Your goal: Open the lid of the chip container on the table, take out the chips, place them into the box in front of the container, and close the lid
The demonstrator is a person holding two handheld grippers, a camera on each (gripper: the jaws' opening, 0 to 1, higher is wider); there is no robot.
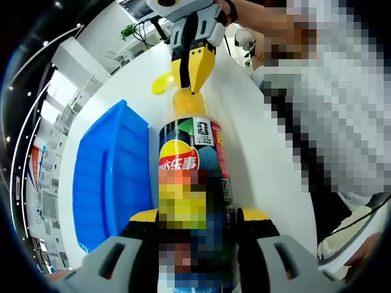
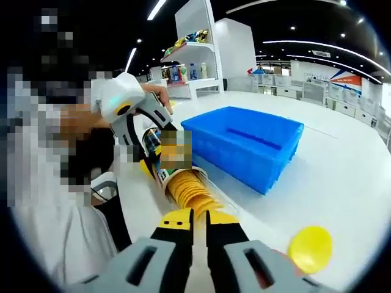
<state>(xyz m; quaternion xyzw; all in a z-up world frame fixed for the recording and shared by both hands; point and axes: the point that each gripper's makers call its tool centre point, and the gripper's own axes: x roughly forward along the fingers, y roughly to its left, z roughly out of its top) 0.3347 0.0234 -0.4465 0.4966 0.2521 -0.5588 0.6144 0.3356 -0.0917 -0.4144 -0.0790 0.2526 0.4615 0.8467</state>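
— Where does everything sit around the chip can point(image 1: 194, 177)?
— The box point(image 1: 110, 177) lies just beside it on the table point(image 1: 256, 140); the lid point(image 2: 310, 248) lies on the table beyond the can's open end, where chips point(image 2: 189, 190) stick out.

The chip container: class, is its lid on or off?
Off. The yellow lid lies on the table, and chips stick out of the container.

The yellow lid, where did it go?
The yellow lid lies flat on the white table, off the chip container, beside the right gripper and near the blue box.
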